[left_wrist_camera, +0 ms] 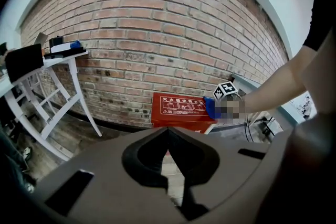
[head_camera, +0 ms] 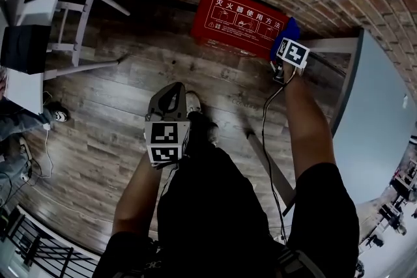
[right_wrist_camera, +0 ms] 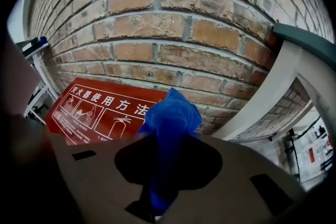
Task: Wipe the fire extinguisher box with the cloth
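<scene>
The red fire extinguisher box (head_camera: 238,23) with white print stands on the wooden floor against the brick wall; it also shows as the box (left_wrist_camera: 181,110) and, close up, the box (right_wrist_camera: 100,110). My right gripper (head_camera: 287,62) is shut on a blue cloth (head_camera: 288,31) at the box's right end. In the right gripper view the cloth (right_wrist_camera: 170,118) bunches out between the jaws of the right gripper (right_wrist_camera: 164,144), just in front of the box's right edge. My left gripper (head_camera: 172,97) hangs back over the floor, well short of the box. That left gripper (left_wrist_camera: 168,134) is shut with nothing in it.
A white table (head_camera: 29,10) with dark items and slanted legs stands at the left. A white-framed panel (head_camera: 374,107) rises at the right beside the box. A cable (head_camera: 267,133) trails from the right gripper. Another person's shoe (head_camera: 58,115) is at far left.
</scene>
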Action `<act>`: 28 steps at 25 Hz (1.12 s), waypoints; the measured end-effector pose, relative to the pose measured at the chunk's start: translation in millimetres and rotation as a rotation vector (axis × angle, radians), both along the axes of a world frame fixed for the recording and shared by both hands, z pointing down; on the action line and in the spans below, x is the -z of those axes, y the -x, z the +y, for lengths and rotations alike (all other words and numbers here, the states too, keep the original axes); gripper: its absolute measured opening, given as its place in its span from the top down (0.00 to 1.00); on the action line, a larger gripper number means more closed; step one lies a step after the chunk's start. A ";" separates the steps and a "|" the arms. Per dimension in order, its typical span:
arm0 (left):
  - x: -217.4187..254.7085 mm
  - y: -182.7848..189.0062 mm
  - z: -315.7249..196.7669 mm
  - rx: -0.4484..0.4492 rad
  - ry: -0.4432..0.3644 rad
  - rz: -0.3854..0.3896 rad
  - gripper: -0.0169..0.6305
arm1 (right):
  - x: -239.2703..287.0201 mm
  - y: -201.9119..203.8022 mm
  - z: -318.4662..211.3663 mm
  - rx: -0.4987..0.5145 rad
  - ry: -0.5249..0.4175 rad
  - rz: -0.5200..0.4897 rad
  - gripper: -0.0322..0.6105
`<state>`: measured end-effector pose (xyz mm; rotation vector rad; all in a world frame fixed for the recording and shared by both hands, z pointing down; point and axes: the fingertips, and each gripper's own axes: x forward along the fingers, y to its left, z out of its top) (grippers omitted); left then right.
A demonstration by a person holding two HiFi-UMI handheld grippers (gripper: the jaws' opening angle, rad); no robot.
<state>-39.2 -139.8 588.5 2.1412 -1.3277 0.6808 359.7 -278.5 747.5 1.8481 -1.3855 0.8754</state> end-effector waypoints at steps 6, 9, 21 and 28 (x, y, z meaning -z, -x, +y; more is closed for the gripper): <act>8.7 3.2 -8.2 0.040 -0.005 0.003 0.96 | 6.1 64.5 -31.4 0.122 -0.036 0.012 0.82; 6.6 9.5 -4.5 0.045 0.000 -0.006 0.96 | 7.8 119.1 -58.8 0.244 -0.039 0.007 0.82; -5.1 41.7 12.1 0.084 0.061 -0.017 0.96 | 2.1 351.8 -73.9 0.701 -0.041 -0.080 0.82; -3.0 44.9 10.0 0.071 0.073 -0.013 0.96 | 0.6 282.9 -61.7 0.591 -0.054 -0.073 0.82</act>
